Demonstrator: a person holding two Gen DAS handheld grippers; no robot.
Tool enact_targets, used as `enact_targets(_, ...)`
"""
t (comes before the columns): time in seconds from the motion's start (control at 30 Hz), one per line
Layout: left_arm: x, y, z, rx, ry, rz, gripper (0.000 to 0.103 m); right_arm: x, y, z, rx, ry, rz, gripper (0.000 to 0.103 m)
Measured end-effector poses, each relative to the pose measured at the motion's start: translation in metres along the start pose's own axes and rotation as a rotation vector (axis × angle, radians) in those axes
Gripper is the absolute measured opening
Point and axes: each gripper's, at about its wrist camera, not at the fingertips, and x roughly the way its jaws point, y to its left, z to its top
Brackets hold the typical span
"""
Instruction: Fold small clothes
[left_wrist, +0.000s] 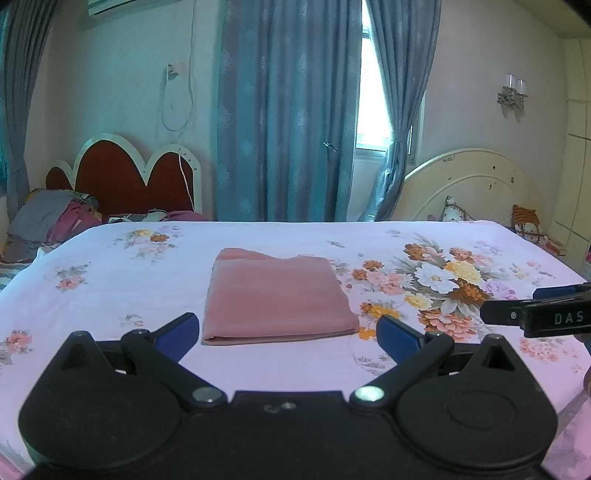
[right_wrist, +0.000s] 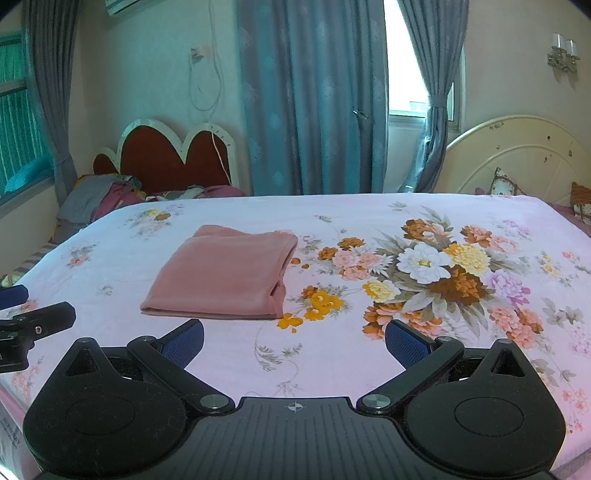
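Observation:
A pink garment (left_wrist: 277, 301) lies folded into a flat rectangle on the floral bed sheet (left_wrist: 110, 288). My left gripper (left_wrist: 288, 328) is open and empty, just short of the garment's near edge. The garment also shows in the right wrist view (right_wrist: 225, 277), ahead and to the left. My right gripper (right_wrist: 294, 336) is open and empty, above the sheet to the right of the garment. The right gripper's side shows at the right edge of the left wrist view (left_wrist: 535, 314); the left gripper's side shows at the left edge of the right wrist view (right_wrist: 33, 321).
The bed's floral sheet (right_wrist: 424, 266) stretches wide to the right. A second bed with a red headboard (left_wrist: 136, 173) and piled clothes (left_wrist: 51, 221) stands at the back left. Blue curtains (left_wrist: 288, 110) and a cream headboard (left_wrist: 472, 184) are behind.

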Motion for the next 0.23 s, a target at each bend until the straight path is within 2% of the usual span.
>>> enact_targets(0.23,-0.0003,0.0004,-0.0010,0.001,0.002,-0.001,0.102,0.0013,0.0020,0.0003,-0.001,0.002,0.002,0.103)
